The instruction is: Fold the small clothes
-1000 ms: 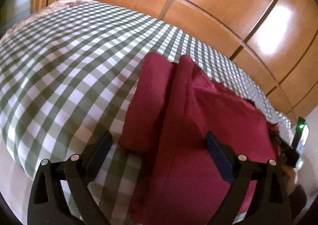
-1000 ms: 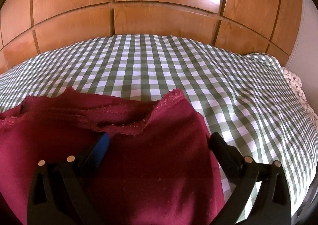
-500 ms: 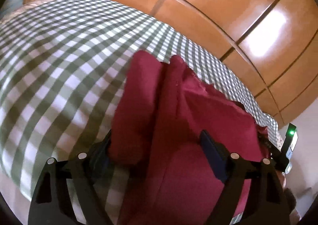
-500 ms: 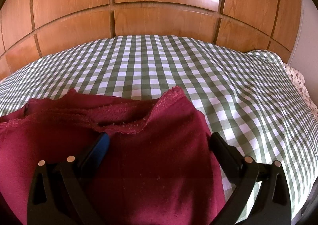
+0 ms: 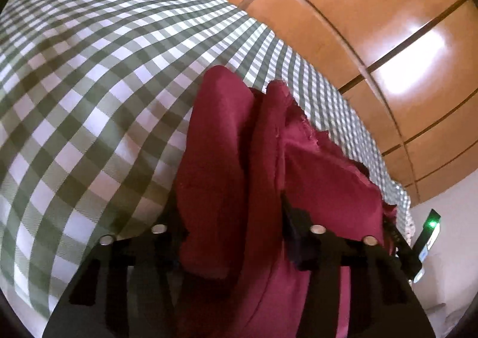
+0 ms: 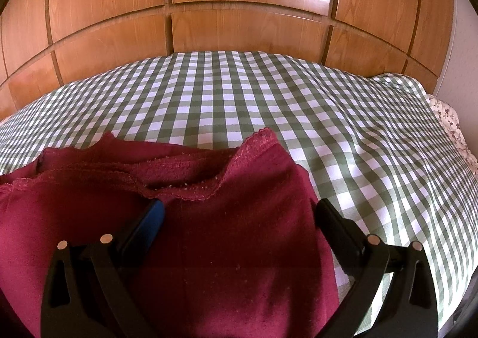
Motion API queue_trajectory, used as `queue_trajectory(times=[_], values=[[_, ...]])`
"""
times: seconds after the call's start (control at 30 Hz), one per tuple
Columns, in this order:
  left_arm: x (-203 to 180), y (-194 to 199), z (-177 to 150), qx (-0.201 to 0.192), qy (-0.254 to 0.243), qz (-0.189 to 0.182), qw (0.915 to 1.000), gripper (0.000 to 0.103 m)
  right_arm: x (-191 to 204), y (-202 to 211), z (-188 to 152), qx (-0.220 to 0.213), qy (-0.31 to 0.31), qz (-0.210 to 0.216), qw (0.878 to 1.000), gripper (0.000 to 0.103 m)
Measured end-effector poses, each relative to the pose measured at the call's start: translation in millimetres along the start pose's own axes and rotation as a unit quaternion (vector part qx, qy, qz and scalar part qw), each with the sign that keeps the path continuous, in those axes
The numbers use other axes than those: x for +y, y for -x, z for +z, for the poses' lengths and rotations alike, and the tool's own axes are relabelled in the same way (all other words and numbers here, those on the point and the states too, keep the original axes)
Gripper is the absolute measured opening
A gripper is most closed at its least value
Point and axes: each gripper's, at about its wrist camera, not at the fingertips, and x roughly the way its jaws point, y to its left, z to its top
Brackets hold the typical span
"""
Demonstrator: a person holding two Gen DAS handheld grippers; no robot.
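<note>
A maroon garment [image 5: 313,164] lies on the green-and-white checked bedspread [image 5: 89,84]. In the left wrist view my left gripper [image 5: 231,212] has a bunched fold of its left side between the jaws, which are closing; both pads touch the cloth and the left fingertip is hidden behind it. In the right wrist view the same maroon garment [image 6: 239,233] shows its scalloped neckline. My right gripper [image 6: 239,218] stands open over it, one finger on each side of the right shoulder part, nothing pinched.
Wooden wardrobe panels [image 6: 239,9] rise behind the checked bedspread [image 6: 269,99]. A floral cloth [image 6: 448,117] shows at the bed's right edge. The other gripper's unit with a green light [image 5: 430,233] is at the right of the left wrist view.
The left gripper's jaws have come together around the garment's left fold, and the view has shifted closer and rolled a little. The right gripper has stayed open and still.
</note>
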Motion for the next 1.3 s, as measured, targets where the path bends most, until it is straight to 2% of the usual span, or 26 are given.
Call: queue_trajectory(times=[0.27,0.5,0.7,0.8,0.93,1.03,1.2,1.3], values=[[-19.1,28.9,-4.3,-0.033,-0.012,-0.010,0.9994,0.032,-0.4,0.3,0.0,0.000,0.000,0.001,1.000,0.101],[-57.8,53.6,-6.5,-0.066,-0.054,-0.034,0.9958,0.030,-1.9,0.5,0.0,0.002,-0.005,0.006,1.000,0.101],[-82.8,67.4,-7.3,-0.078,-0.082,-0.060,0.9918,0.026,-21.0,20.2,-1.1,0.001,-0.050,0.011,0.999,0.101],[-93.2,70.4,-6.1,-0.079,-0.089,-0.073,0.9902,0.023,-30.3,37.5,-9.2,-0.001,-0.060,0.036,0.998,0.101],[-110.2,71.5,-10.0,-0.075,-0.109,-0.086,0.9875,0.022,-35.1,53.0,-26.5,-0.001,-0.027,0.004,1.000,0.101],[-124.2,67.9,-13.5,-0.067,-0.127,-0.095,0.9851,0.021,-44.3,60.9,-35.9,-0.006,-0.027,-0.003,1.000,0.101],[-142.6,58.0,-19.7,-0.058,-0.148,-0.101,0.9823,0.020,-55.5,81.6,-43.9,-0.029,-0.047,0.030,0.998,0.101],[-151.0,51.0,-22.5,-0.047,-0.159,-0.108,0.9802,0.019,-53.0,79.2,-46.4,-0.018,-0.044,0.029,0.998,0.101]])
